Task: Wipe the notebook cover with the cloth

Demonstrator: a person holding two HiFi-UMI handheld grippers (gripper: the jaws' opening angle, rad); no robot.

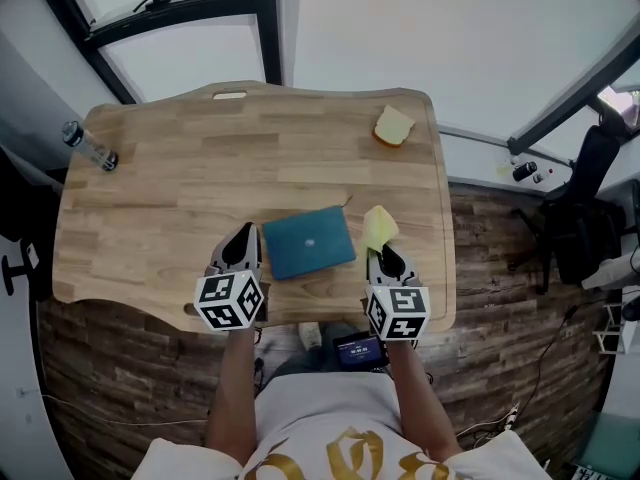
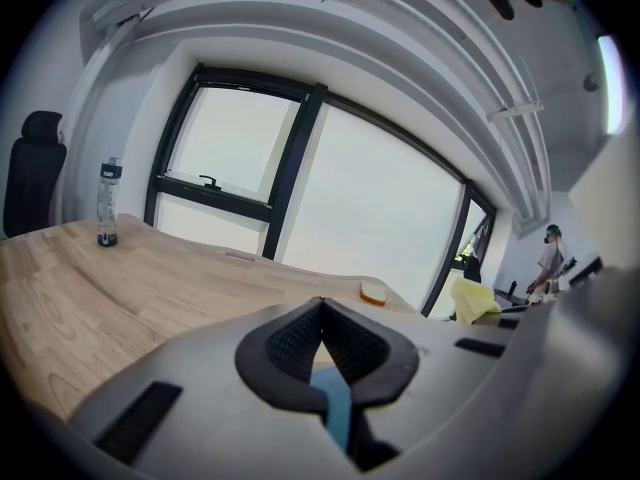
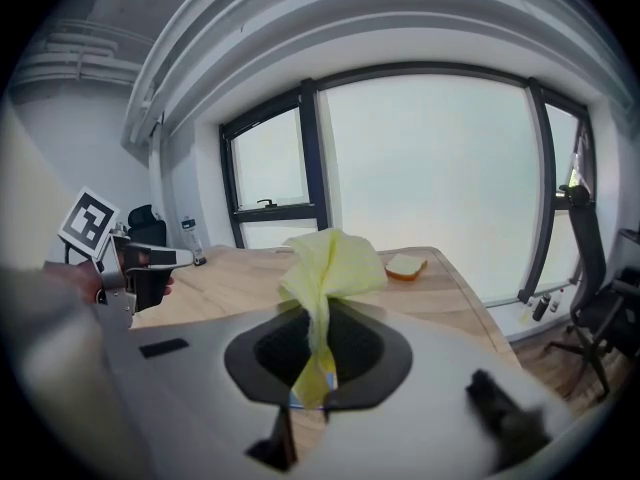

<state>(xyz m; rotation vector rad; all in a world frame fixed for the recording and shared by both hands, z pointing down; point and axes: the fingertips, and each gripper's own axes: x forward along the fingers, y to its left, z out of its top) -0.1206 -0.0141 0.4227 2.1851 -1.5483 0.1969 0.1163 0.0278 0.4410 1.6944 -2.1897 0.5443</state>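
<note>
Nearest the person, the left gripper (image 1: 243, 238) is pointing forward just left of the teal notebook (image 1: 310, 241), its jaws meeting at the tips with nothing between them. The right gripper (image 1: 385, 258) is pinching the yellow cloth (image 1: 379, 228), which is sticking up just right of the notebook lying flat on the table (image 1: 200, 178). Farther back, a sponge (image 1: 394, 125) is lying near the right edge, and a bottle (image 1: 90, 146) is standing upright at the far left corner

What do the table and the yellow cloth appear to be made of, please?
The table: wood, apparently jointed strips with a matte finish; grain and staggered board seams show.
The cloth: thin, soft yellow fabric or non-woven wipe; it crumples into limp folds.
</note>
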